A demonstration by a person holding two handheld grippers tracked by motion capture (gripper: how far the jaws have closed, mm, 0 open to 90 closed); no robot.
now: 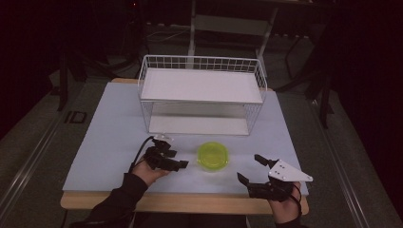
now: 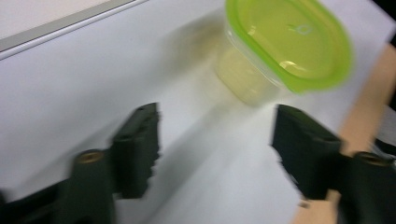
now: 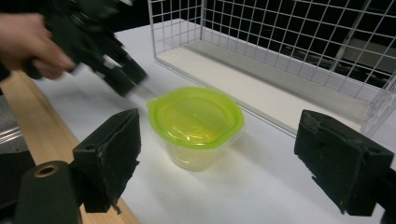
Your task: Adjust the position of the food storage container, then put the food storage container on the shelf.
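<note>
Left gripper view shows your left gripper (image 2: 215,144) with its jaws spread wide and nothing between them but bare white table (image 2: 70,79). The green-lidded container (image 2: 285,42) stands just ahead of the jaw tips, off toward the right-hand jaw, apart from both pads. The picture is blurred, so finer detail cannot be told.

Your right gripper (image 3: 219,158) also has its jaws standing wide apart, gripping nothing. The container (image 3: 196,123) sits upright between and beyond them, closer to the left-hand jaw yet not touching either one. Its lime lid is seated on a clear tub.

From above, the container (image 1: 213,156) rests on the near part of the table (image 1: 114,133), between your two grippers: your left gripper (image 1: 183,164) lies just beside it on its left, and your right gripper (image 1: 251,167) is near its right, closer to the wooden front edge. Behind the container stands a white wire rack (image 1: 202,85) with two shelves, its lower shelf facing you.
</note>
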